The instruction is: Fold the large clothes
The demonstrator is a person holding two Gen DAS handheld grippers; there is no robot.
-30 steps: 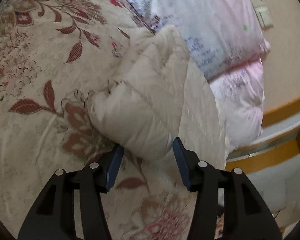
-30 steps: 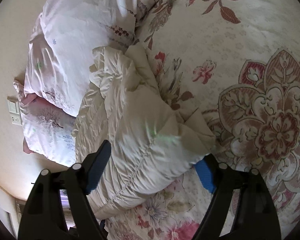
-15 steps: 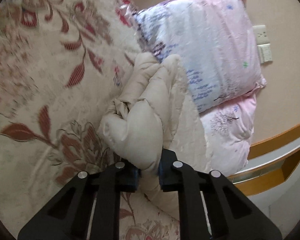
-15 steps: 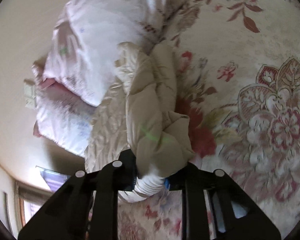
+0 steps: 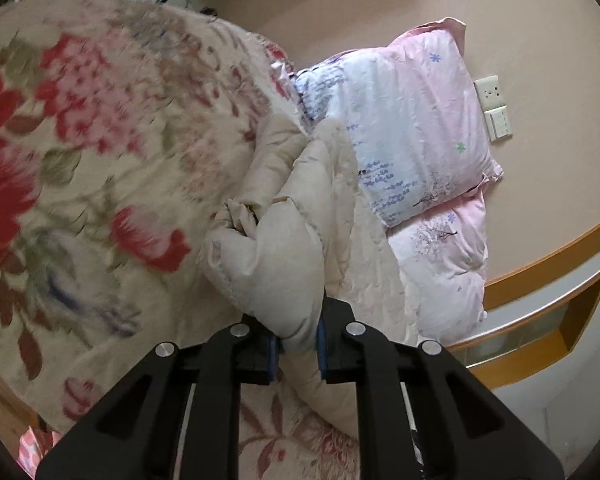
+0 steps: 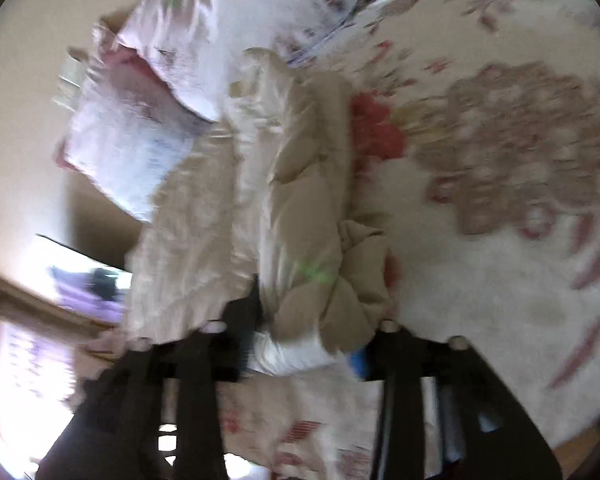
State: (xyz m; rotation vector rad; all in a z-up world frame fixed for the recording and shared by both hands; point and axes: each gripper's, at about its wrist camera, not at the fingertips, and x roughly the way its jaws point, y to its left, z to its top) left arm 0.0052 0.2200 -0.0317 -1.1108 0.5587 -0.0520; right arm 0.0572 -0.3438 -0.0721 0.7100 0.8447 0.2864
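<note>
cream padded garment [image 5: 284,264] — lying bunched on the floral bed [image 5: 100,168]; left gripper [image 5: 296,350] jaws pinching one end, right gripper [image 6: 304,354] jaws apparently gripping the other, just widening — lifting stage; next, spreading it flat.

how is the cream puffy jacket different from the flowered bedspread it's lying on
The cream jacket is plain, without print; the flowered bedspread carries red and pink blooms. The jacket is bunched into thick quilted rolls; the bedspread lies spread out beneath it. The jacket is pinched by the left gripper; the bedspread is not gripped. Both are pale, soft fabric.
</note>
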